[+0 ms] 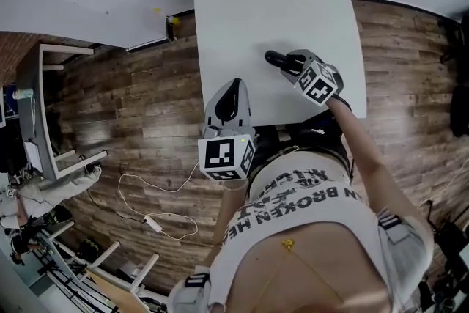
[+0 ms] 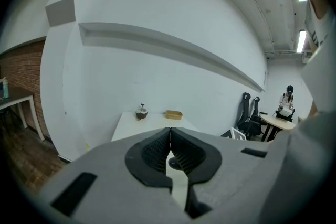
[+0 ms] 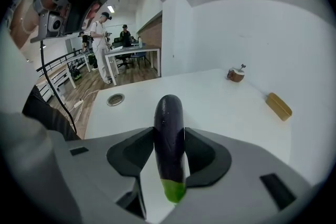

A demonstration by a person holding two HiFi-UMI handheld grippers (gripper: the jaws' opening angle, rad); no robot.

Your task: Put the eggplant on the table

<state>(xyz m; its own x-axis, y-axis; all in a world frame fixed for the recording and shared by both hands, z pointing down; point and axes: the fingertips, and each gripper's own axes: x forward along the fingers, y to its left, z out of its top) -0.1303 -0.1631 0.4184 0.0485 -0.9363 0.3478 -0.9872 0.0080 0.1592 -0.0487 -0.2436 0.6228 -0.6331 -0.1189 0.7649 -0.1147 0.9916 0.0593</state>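
Right gripper view: right gripper (image 3: pixel 169 132) clamped on eggplant (image 3: pixel 169 110), frame centre, over table (image 3: pixel 220 107) | left gripper (image 2: pixel 169 131) jaws together, empty | likely light, smooth, slippery, bruisable; grip mid-body, gently

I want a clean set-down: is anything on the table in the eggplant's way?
Nothing visible. The right gripper holds the eggplant over bare table; the yellow block and the small round thing sit apart at the far end.

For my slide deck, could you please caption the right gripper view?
Right gripper clamps a dark purple eggplant lengthwise over the white table, green stem end toward the camera.
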